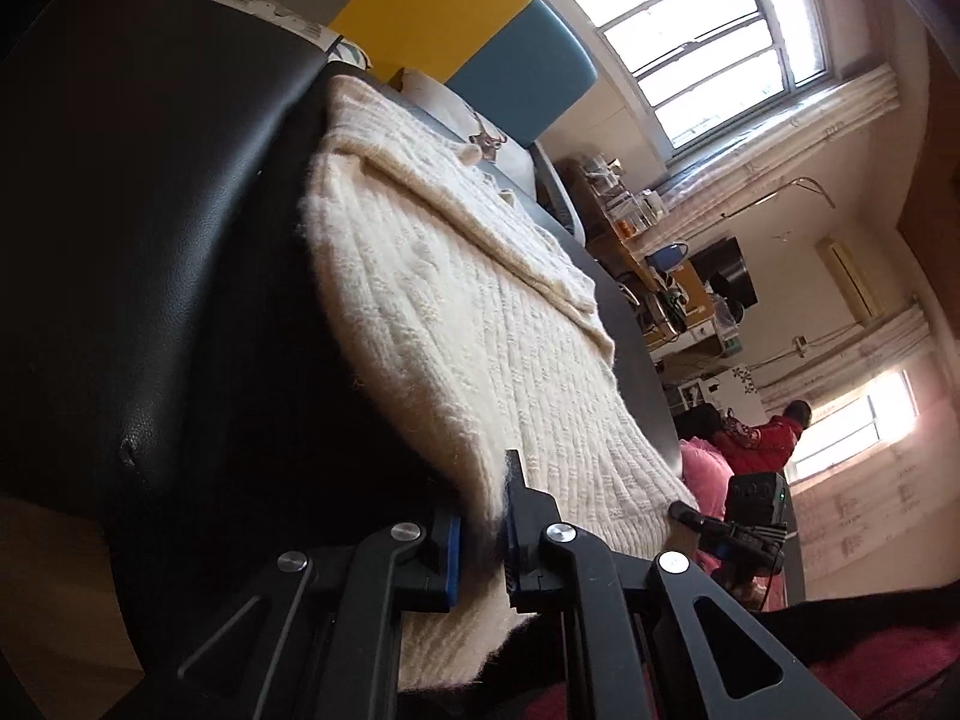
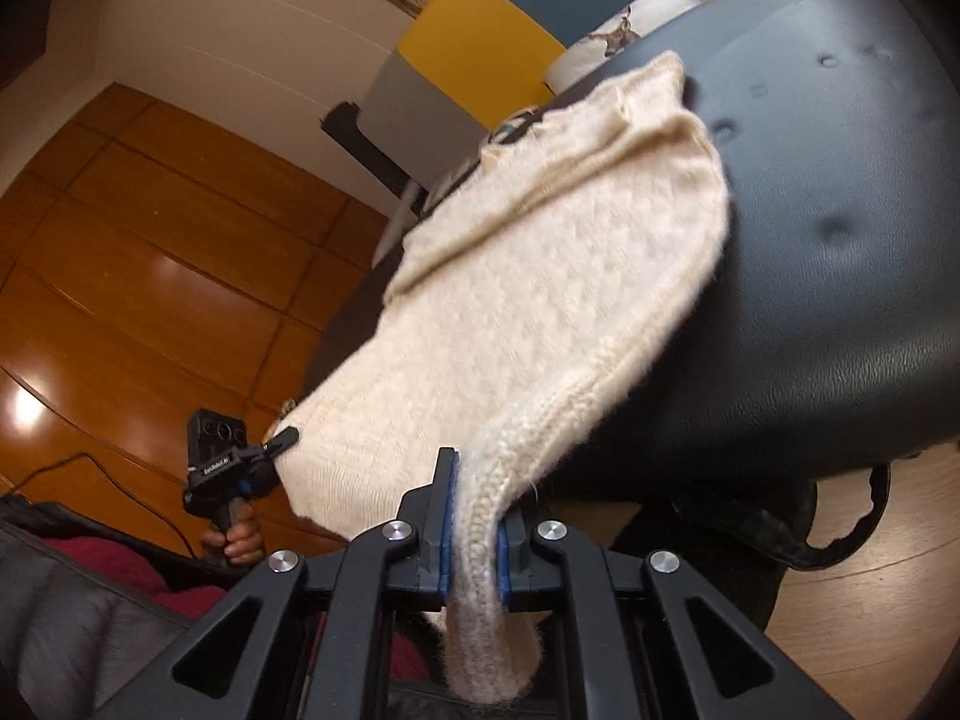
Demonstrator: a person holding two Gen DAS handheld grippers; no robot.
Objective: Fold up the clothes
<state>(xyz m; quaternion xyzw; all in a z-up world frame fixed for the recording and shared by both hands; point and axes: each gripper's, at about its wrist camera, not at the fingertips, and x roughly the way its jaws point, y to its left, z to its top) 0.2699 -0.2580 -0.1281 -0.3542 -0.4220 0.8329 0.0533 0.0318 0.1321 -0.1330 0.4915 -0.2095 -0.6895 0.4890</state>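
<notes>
Your left claw (image 1: 480,546) was clamped on the near hem of the cream cable-knit wool sweater (image 1: 468,324), and your right claw (image 2: 474,531) was pinched shut on its ribbed edge, so you held the near end lifted. Beyond your claws, the sweater's far part lay on the black padded leather seat (image 1: 150,228), with a flap already folded over its top. More folds likely remained. Past the sweater stood a yellow and blue panel (image 1: 456,18), then a bright window (image 1: 714,42).

You hold a fuzzy, bumpy knit sweater (image 2: 528,300) over a shiny, smooth black leather seat (image 2: 840,228); wooden wall (image 2: 150,228) looks glossy.
</notes>
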